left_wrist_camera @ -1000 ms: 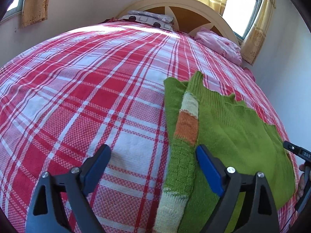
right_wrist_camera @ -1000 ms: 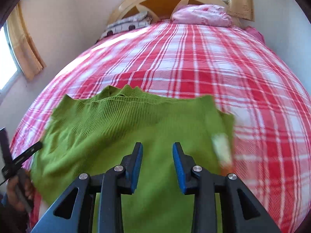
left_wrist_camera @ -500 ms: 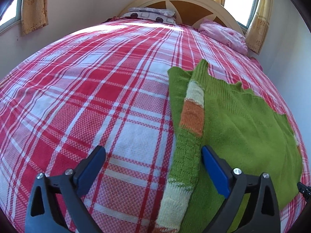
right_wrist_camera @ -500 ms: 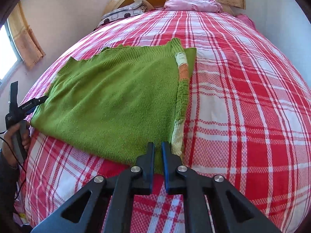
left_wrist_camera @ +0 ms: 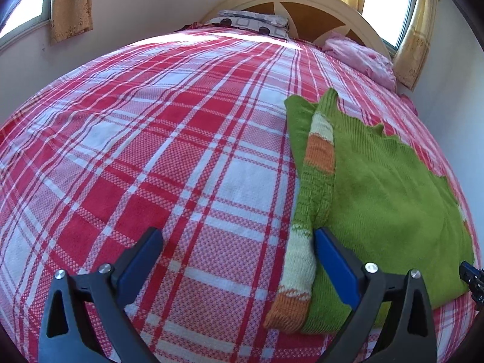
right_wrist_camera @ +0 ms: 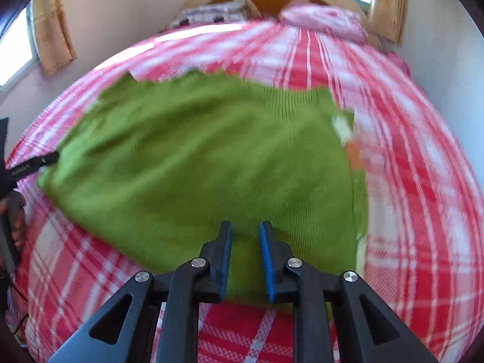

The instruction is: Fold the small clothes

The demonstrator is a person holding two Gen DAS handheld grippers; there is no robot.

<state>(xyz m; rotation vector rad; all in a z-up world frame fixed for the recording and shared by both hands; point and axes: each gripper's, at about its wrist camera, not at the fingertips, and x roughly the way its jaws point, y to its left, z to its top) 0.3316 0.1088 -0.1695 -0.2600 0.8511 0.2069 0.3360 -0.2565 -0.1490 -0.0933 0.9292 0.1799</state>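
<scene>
Green knit sweater (left_wrist_camera: 390,199) lies flat on the bed, toward its right edge; striped sleeve (left_wrist_camera: 305,230) folded along the sweater's left side. Red plaid bedspread (left_wrist_camera: 169,157) beneath. Left gripper (left_wrist_camera: 237,260) spread wide, holding nothing, above the sleeve cuff. Right gripper (right_wrist_camera: 244,257) partly open over the sweater's near hem; frame blurred. Pink pillow (left_wrist_camera: 363,60) at the headboard (left_wrist_camera: 302,3).

Plaid-covered bed (left_wrist_camera: 169,139), arched headboard (left_wrist_camera: 305,9), curtained windows (left_wrist_camera: 390,0), sunlit
</scene>
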